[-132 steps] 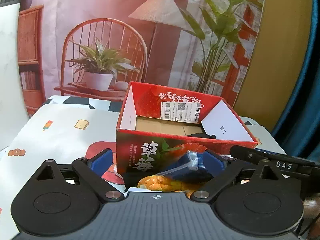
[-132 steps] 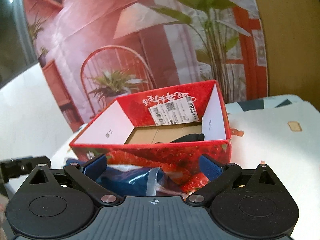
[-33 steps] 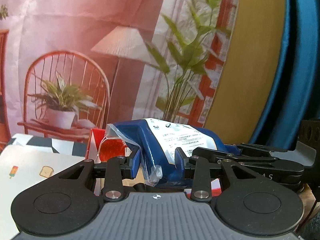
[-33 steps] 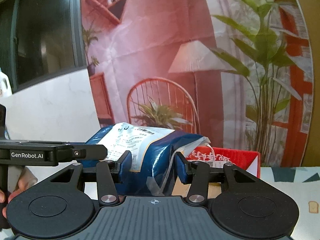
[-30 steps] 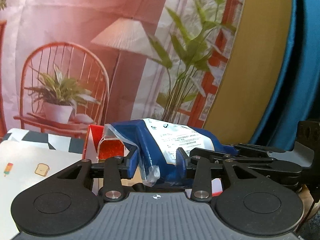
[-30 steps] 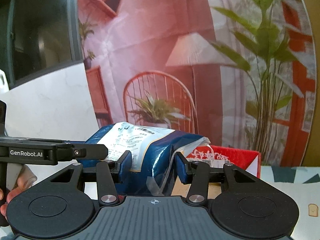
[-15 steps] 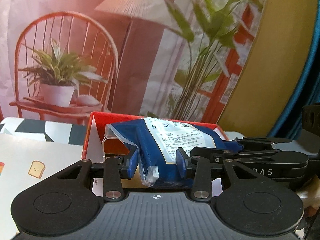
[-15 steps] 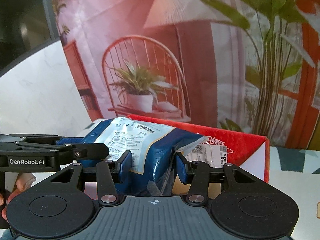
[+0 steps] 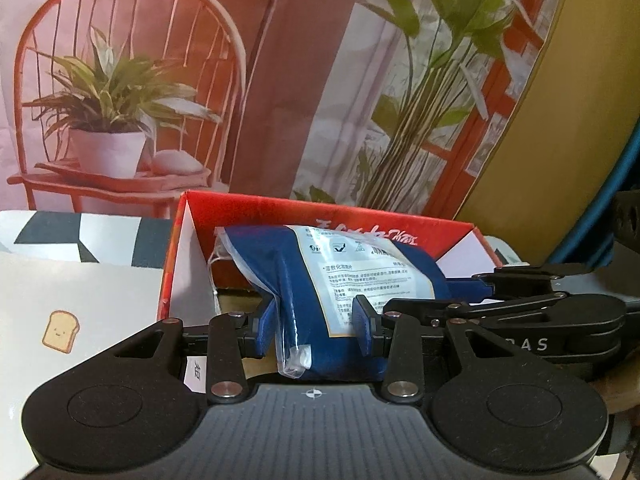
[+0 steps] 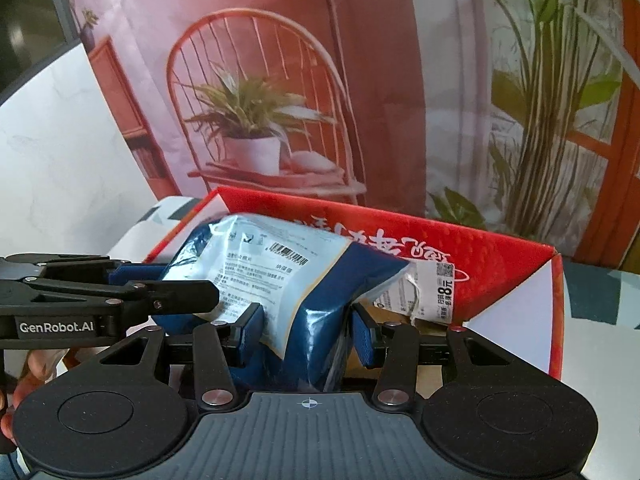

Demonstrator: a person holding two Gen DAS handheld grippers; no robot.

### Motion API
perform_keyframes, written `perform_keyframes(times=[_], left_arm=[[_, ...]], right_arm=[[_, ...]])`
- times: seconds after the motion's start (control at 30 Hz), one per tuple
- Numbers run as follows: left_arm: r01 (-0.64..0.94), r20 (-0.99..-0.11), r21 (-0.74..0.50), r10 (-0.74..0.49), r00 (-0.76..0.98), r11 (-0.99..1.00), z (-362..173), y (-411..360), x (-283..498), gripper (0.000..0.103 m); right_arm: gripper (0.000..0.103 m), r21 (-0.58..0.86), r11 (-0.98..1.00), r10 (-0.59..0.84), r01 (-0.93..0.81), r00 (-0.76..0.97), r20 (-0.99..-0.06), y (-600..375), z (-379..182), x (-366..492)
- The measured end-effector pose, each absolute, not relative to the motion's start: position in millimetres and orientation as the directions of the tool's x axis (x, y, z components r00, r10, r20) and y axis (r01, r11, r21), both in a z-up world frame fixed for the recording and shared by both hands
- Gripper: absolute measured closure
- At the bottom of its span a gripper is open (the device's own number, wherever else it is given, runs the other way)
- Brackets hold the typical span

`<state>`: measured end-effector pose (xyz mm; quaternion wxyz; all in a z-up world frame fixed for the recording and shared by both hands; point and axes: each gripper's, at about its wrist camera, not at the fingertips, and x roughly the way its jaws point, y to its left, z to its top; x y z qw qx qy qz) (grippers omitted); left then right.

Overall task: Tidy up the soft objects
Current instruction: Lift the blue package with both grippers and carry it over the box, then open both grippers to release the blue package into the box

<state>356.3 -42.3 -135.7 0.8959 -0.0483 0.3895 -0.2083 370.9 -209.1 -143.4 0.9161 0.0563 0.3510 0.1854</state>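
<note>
Now the blue soft package (image 9: 340, 280) is seen clamped from both ends, the left gripper (image 9: 316, 320) and the right gripper (image 10: 306, 326) each with fingers part closed and pressed into its plastic wrap. Compared with a second ago, when the package was carried high against the printed backdrop (image 9: 280, 80), it has been brought forward and lowered, so that it hangs just over the open red box (image 9: 188, 216), its underside near or within the rim; whether it touches the cardboard floor cannot be told. By this the placing step is judged nearly done, with release left to follow. A loose tail of clear wrap (image 9: 296, 356) is seen hanging at the near end and might be caught on the front wall. Beyond the package, the shipping label (image 10: 436, 288) on the far inner wall is left in view. Around the box, the white table (image 9: 80, 292) with its toast print is seen, and a person's fingers (image 10: 24, 392) at the left edge.
</note>
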Motion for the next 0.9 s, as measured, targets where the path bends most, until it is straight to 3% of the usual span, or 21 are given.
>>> perform_keyframes(times=[0.2,0.27,0.37,0.47,0.53,0.7,0.9], left_arm=[[0.348,-0.709,-0.232,-0.403,0.578,0.908,-142,-50,358,0.057],[0.349,-0.715,-0.200,-0.380,0.587,0.916,-141,-51,356,0.044],[0.349,-0.703,-0.168,-0.360,0.613,0.922,-133,-50,351,0.032],[0.355,-0.689,-0.174,-0.371,0.622,0.918,-122,-45,344,0.032],[0.360,-0.675,-0.161,-0.369,0.639,0.919,-113,-42,334,0.030],[0.363,-0.626,-0.157,-0.376,0.683,0.919,-95,-32,297,0.022],[0.338,-0.605,-0.184,-0.378,0.701,0.923,-93,-17,244,0.022]], right_arm=[[0.057,0.236,0.933,0.358,-0.271,0.653,-0.668,-212,-147,376],[0.053,0.215,0.943,0.333,-0.256,0.656,-0.678,-212,-147,374],[0.039,0.184,0.950,0.308,-0.251,0.677,-0.669,-212,-145,369],[0.035,0.186,0.954,0.300,-0.236,0.699,-0.649,-218,-138,360],[0.025,0.177,0.958,0.288,-0.228,0.721,-0.631,-222,-132,352],[0.010,0.185,0.956,0.295,-0.230,0.770,-0.566,-232,-120,320],[0.008,0.204,0.950,0.308,-0.238,0.823,-0.476,-243,-116,266]])
